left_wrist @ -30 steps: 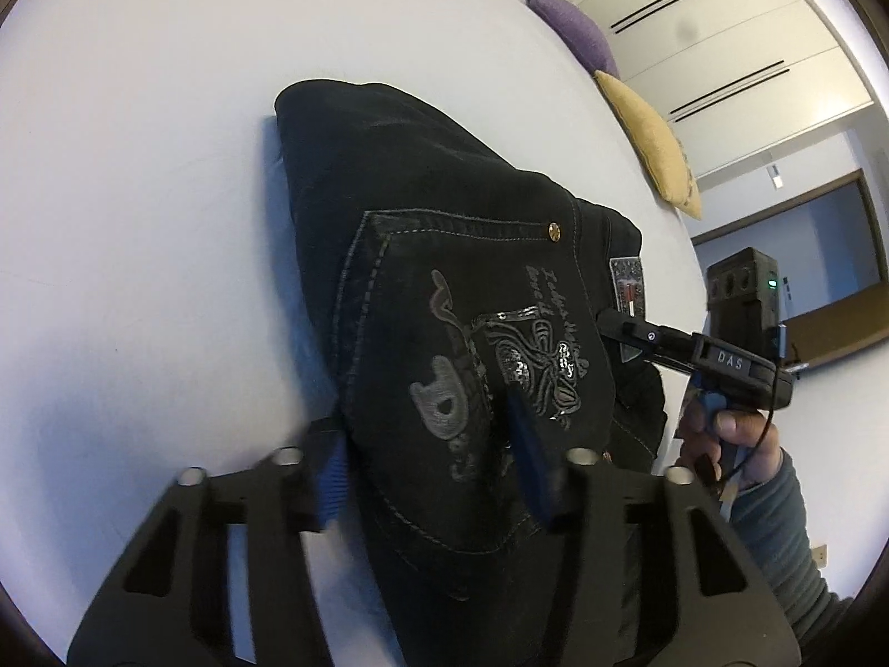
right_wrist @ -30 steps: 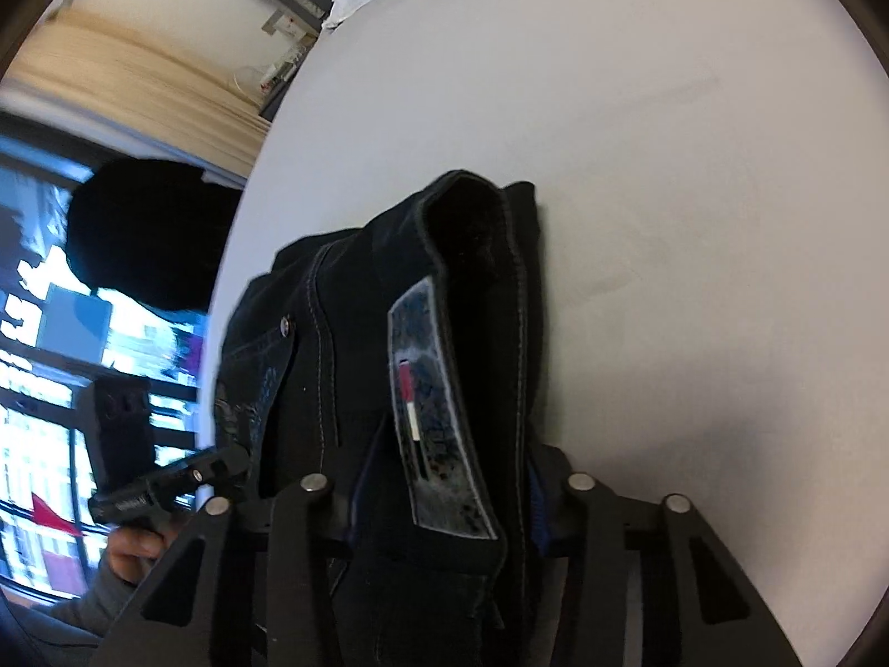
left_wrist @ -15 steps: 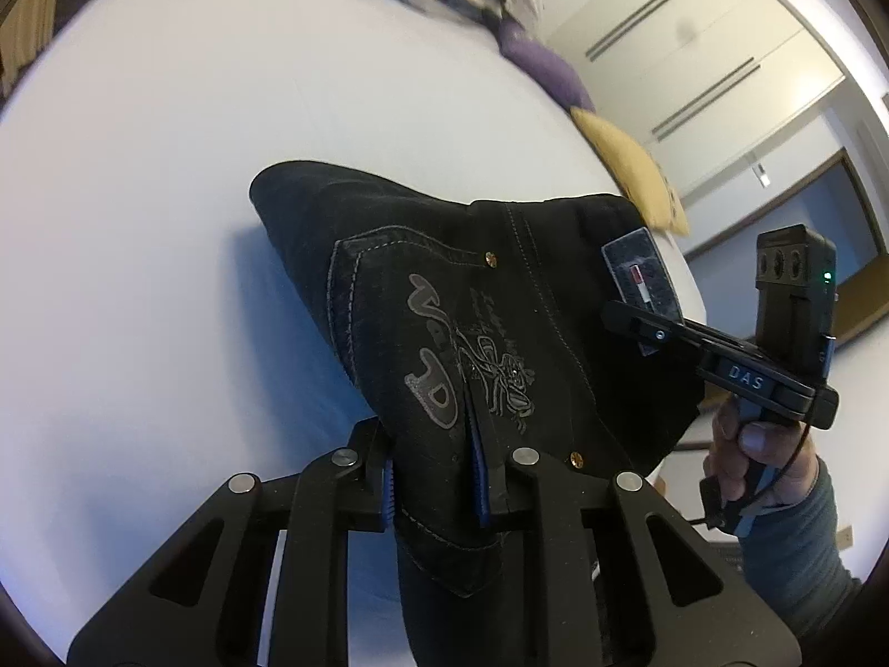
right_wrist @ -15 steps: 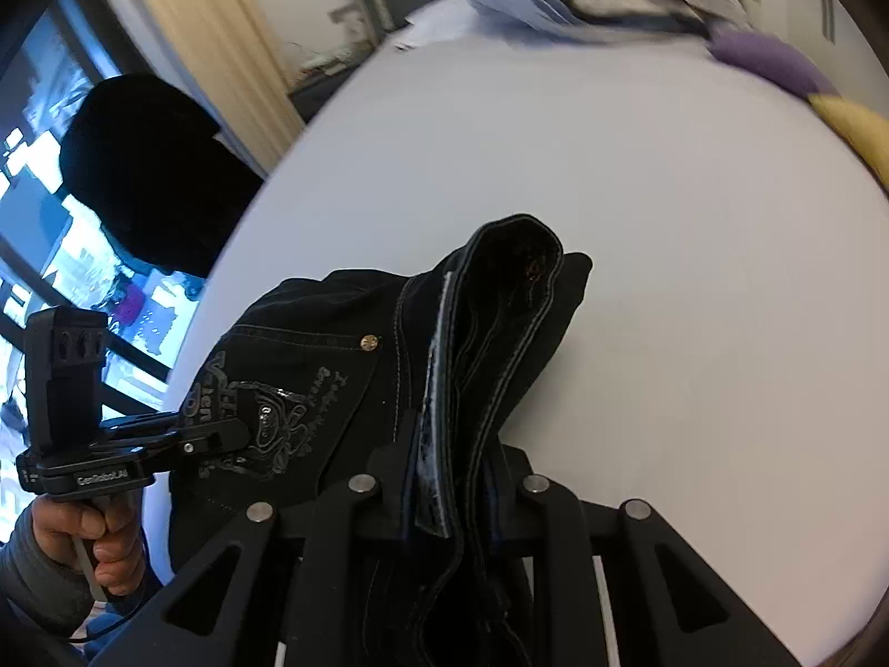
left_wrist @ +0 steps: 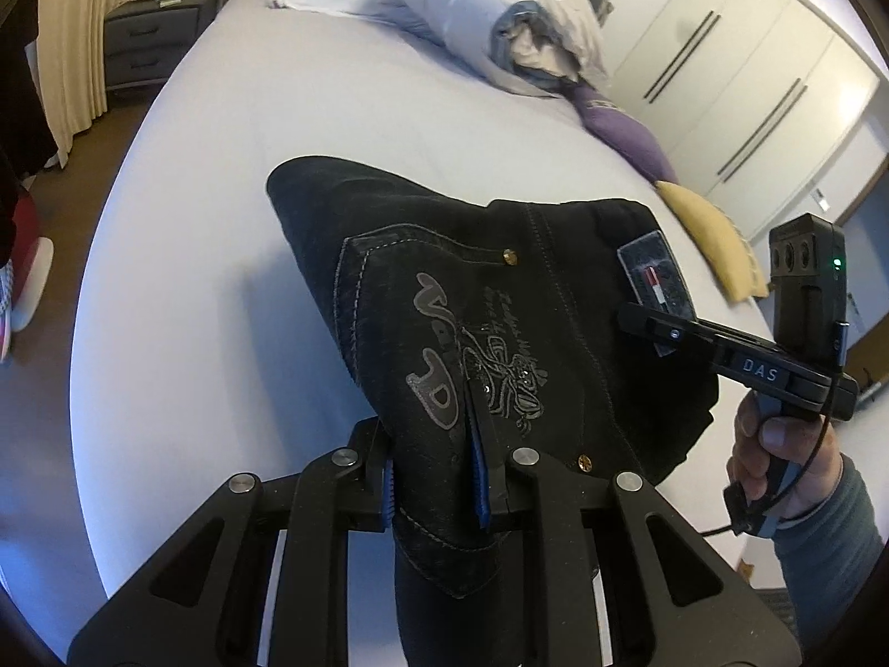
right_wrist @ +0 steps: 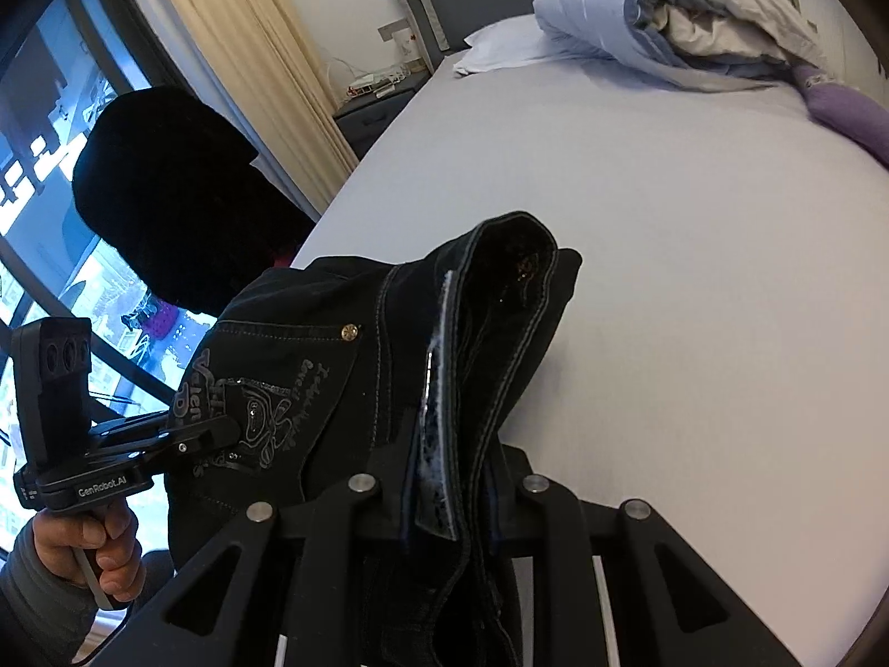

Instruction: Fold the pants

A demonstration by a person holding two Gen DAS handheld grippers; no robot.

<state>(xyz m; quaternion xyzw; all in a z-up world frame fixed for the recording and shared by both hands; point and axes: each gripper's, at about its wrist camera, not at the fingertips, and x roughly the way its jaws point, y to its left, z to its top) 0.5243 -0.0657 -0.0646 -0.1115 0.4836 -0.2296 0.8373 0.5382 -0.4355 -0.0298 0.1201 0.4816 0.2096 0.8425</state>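
Pants (left_wrist: 500, 322) | clamped in left tongs (left_wrist: 433, 483) | and right tongs (right_wrist: 444, 494)

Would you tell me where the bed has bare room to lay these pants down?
The sheet lies bare between the pants and the rolled duvet, and left of them toward the bed edge. It is crowded at the headboard end: duvet, purple cushion, yellow cushion.

Wide bare mattress (left_wrist: 183, 289) lies open to its left edge; at the head edge a rolled duvet (left_wrist: 500, 28) (pillows (left_wrist: 628, 133) beside it) blocks passage
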